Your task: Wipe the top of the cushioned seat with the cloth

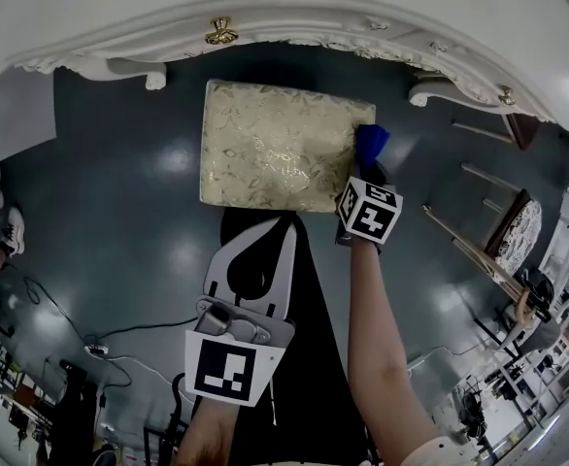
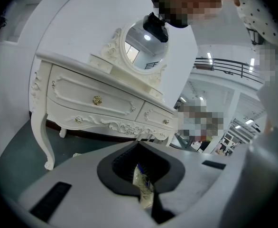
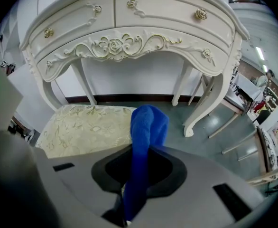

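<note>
Cushioned seat [image 1: 283, 144] sits upper centre of head view, under the dressing table [image 1: 265, 8]. Your right gripper [image 1: 366, 173] pinches the blue cloth [image 1: 371, 142] at its right edge. Your left gripper [image 1: 286, 223] is nearly closed, empty. Wiping looks barely begun: drag cloth leftward next.

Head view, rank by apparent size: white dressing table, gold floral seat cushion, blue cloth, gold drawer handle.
1. white carved dressing table, even though the frame crops it
2. gold floral cushioned seat
3. blue cloth, partly hidden
4. gold drawer handle, only slightly smaller than the visible cloth
</note>
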### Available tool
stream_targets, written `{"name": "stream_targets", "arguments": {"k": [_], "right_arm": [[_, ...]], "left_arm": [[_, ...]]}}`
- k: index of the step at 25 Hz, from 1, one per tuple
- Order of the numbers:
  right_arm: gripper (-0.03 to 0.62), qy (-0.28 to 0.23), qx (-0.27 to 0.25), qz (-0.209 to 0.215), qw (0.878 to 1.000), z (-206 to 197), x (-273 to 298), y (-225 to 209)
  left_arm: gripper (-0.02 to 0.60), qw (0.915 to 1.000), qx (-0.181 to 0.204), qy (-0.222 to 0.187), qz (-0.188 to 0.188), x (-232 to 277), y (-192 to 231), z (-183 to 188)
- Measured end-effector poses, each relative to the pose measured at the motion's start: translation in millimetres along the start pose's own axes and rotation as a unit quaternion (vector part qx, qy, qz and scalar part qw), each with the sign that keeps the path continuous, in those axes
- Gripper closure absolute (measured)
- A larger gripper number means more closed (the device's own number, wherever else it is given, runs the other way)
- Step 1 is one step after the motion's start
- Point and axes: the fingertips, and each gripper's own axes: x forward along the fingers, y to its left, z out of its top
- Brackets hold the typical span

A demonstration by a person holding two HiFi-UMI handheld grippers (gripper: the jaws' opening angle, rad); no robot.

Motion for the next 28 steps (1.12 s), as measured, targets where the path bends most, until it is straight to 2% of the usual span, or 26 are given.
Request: {"name": "stream_targets", "arguments": {"k": [17, 28], "right_arm": [[0.530, -0.012, -0.021, 0.038, 0.999, 3.3, -4.9, 40.8], [0.530, -0.014, -0.016, 0.042, 0.999, 4.4, -5.4, 47.4]], "left_arm": [[0.583, 1.0000, 0.001, -0.001, -0.002, -1.3, -4.4, -1.4], [0.583, 1.0000, -0.001, -0.003, -0.002, -3.2, -4.4, -2.5]]}}
